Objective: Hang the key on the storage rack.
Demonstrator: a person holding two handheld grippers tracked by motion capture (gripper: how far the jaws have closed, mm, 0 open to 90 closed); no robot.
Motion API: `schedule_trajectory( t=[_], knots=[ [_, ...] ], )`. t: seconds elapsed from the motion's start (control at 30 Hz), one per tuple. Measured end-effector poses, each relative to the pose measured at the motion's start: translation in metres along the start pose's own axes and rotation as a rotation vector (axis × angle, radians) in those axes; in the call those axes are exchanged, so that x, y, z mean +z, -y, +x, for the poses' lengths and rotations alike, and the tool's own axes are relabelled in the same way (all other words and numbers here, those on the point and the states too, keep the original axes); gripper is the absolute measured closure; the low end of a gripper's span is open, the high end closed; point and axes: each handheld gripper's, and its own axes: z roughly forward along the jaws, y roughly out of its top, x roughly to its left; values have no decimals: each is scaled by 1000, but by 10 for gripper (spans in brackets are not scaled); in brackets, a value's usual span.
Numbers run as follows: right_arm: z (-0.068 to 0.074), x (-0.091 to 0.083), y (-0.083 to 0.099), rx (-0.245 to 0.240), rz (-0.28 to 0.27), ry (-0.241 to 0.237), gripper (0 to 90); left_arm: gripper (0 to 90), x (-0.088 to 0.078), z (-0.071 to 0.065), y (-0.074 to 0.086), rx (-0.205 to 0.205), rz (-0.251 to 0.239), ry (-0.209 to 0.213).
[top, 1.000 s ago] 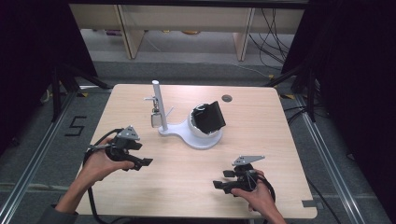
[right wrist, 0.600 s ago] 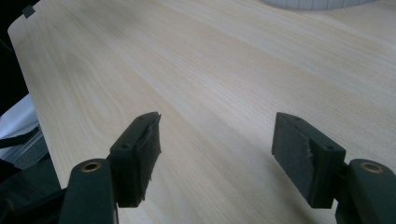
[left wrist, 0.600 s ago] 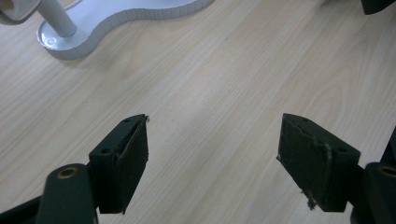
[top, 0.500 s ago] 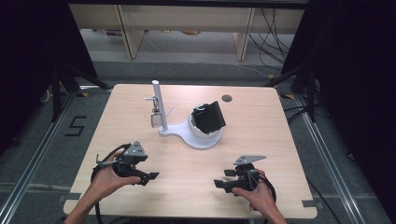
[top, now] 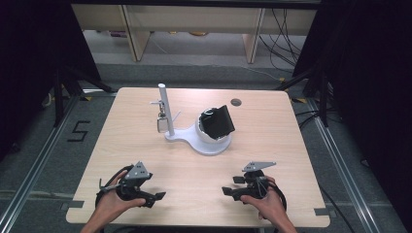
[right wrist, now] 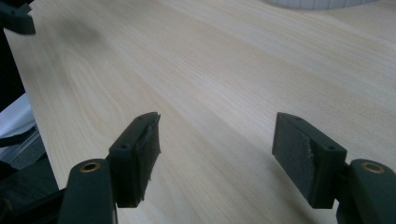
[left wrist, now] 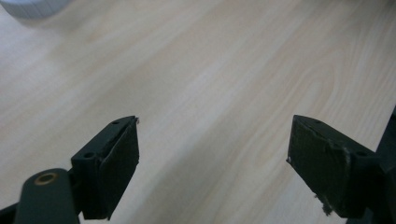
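Padlock (top: 161, 123) hanging on the white stand's post (top: 163, 108) sits well ahead of both tools, untouched. Nearest, the left hand-held gripper (top: 154, 198) and the right hand-held gripper (top: 228, 191) rest low over the near edge of the bench (top: 272, 121), each with jaws spread wide and holding nothing. Beyond them, the stand's round base carries a black holder (top: 217, 121). Judging by this, no work is under way; the whole reach and grasp remains.

left gripper (left wrist: 212, 154) fingers (left wrist: 116, 172) apart, bare table (left wrist: 210, 70)
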Motion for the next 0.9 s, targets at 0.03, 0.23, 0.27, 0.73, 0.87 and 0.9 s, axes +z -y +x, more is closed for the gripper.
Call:
schedule_trajectory(
  t=[0.03, 0.23, 0.27, 0.73, 0.87, 0.9],
  knots=[
    [-1, 0, 0, -6, -2, 4, 327, 164, 1, -3, 5, 14, 27, 6],
    [-2, 1, -1, -27, -11, 2, 327, 164, 3, -14, 15, 38, 44, 5],
    [-2, 1, -1, -27, -10, 6, 327, 164, 3, -17, 19, 51, 50, 5],
    [1, -3, 0, -3, -25, 34, 325, 164, 6, -38, 44, 59, 69, -6],
    [1, -6, 3, -28, -44, 38, 316, 163, 4, -46, 50, 70, 65, -4],
    [1, -6, 3, -28, -44, 38, 316, 163, 4, -46, 50, 70, 65, -4]
  ],
)
